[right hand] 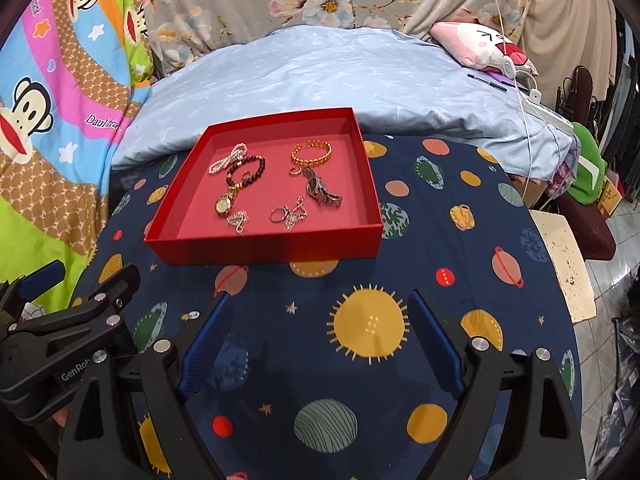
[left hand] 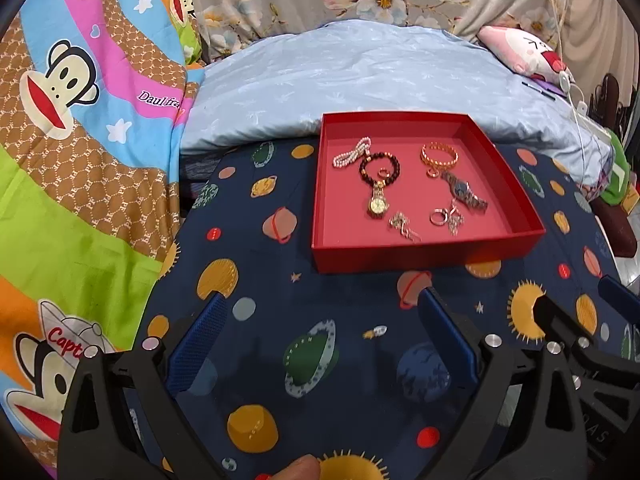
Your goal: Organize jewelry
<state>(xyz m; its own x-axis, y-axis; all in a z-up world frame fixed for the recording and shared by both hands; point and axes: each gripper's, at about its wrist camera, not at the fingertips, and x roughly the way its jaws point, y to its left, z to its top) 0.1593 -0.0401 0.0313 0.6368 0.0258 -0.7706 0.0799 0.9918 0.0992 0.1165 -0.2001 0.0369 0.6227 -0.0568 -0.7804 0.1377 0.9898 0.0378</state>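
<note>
A shallow red box (left hand: 420, 254) (right hand: 264, 250) lies on the planet-print cloth ahead of both grippers. Inside it are a pearl bracelet (left hand: 352, 153) (right hand: 224, 160), a dark bead bracelet (left hand: 378, 166) (right hand: 246, 170), a gold watch (left hand: 377, 203) (right hand: 223, 204), a gold cuff bangle (left hand: 439, 155) (right hand: 312, 152), a steel watch (left hand: 464, 192) (right hand: 320, 191), rings (left hand: 438, 216) (right hand: 278, 214) and small chains. My left gripper (left hand: 322, 308) hangs open and empty short of the box. My right gripper (right hand: 320, 304) is open and empty too, beside the left one.
The navy planet-print cloth (left hand: 320, 320) (right hand: 440, 240) covers a round surface. A pale blue quilt (left hand: 360, 72) lies behind the box, a bright cartoon-print blanket (left hand: 80, 140) at left. A pink pillow and white cable (right hand: 516, 64) sit at the right rear. A fingertip (left hand: 298, 470) shows at the bottom.
</note>
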